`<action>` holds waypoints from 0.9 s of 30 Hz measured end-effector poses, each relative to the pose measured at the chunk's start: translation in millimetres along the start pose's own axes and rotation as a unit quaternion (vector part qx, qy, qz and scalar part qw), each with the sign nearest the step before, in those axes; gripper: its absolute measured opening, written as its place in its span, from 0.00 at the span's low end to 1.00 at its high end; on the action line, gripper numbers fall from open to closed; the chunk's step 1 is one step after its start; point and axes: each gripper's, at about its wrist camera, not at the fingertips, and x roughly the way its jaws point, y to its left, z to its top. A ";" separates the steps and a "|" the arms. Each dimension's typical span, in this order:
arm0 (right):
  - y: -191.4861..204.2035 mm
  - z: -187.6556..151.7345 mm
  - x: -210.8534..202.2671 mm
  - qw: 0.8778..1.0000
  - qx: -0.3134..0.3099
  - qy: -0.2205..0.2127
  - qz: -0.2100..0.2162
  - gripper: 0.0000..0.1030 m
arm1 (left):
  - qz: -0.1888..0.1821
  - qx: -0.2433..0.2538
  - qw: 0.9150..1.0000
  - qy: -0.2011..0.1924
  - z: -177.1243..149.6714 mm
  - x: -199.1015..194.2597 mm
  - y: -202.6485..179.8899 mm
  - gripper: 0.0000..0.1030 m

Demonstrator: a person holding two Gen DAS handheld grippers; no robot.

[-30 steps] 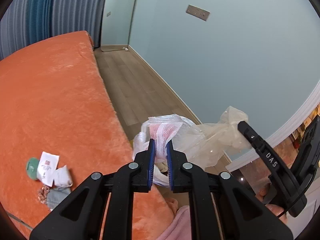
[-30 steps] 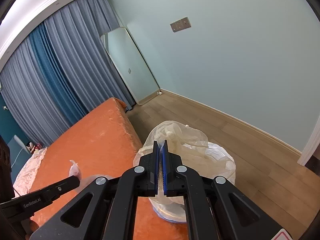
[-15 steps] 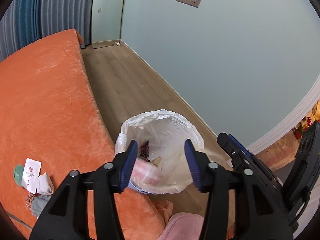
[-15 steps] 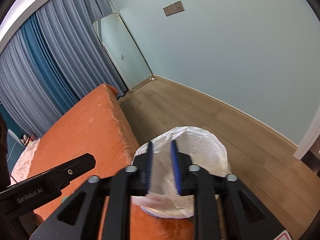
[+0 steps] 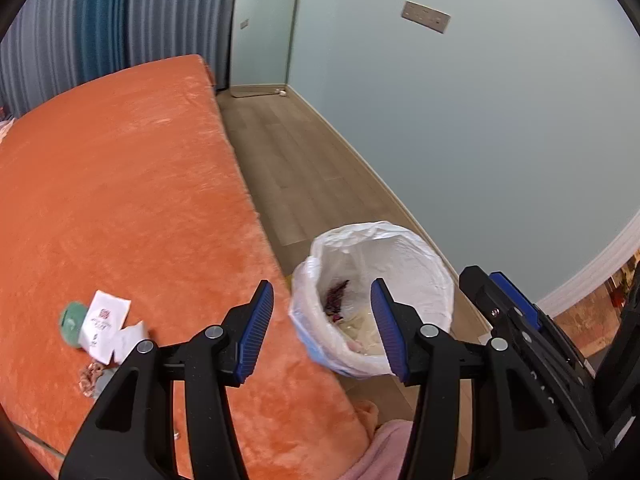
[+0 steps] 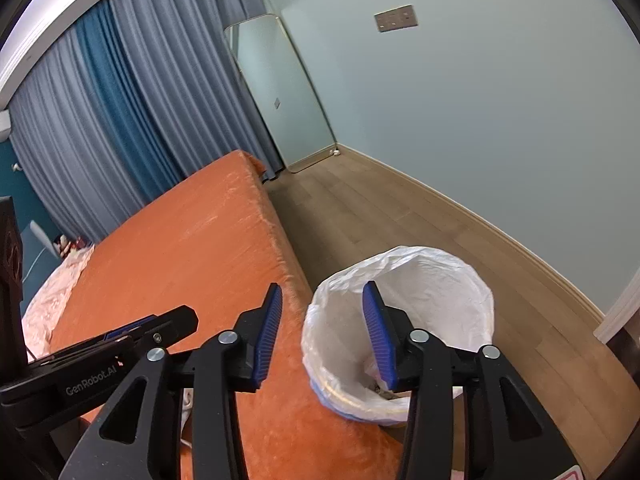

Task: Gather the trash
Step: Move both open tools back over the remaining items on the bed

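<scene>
Left gripper: lower centre of the left wrist view; jaws stand apart at a middling gap with nothing between the blue pads; they frame the near rim of the bin, so whatever it carried appears to be released; its jaws have just been opening

Right gripper: lower centre of the right wrist view; jaws parted about as far, also holding nothing; they have just been opening, with only the bin's mouth showing between them; its black body also shows at the right edge of the left wrist view

Bin: lower right of centre in the left wrist view, on the wood floor just beside the bed's edge, likely so scraps can be dropped straight in; a white liner is folded over its rim

Trash in bin: dark reddish scraps and pale crumpled film lie at the bottom, seen between the left jaws

Remaining trash: lower left of the left wrist view, on the orange bedspread; a white printed packet, a green round piece beside it, crumpled white paper and small brownish bits, clustered and touching

Judgement: one drop looks finished; the bedspread cluster is not yet collected, so a reach toward the lower left seems next

Risk: light paper may slip from the pads or snag the plush pile
</scene>
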 end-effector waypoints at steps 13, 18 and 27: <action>76.8 -31.8 0.9 0.996 -0.072 0.034 0.044 0.43 | 0.060 -0.086 0.994 -0.010 -27.7 -29.1 90.1 0.47; 111.1 -49.1 7.5 0.991 -0.104 0.053 0.063 0.44 | 0.095 -0.111 0.989 -0.011 -44.3 -38.0 124.7 0.47; 162.0 -101.1 29.7 0.979 -0.147 0.108 0.093 0.45 | 0.152 -0.179 0.972 0.018 -95.0 -46.5 204.9 0.47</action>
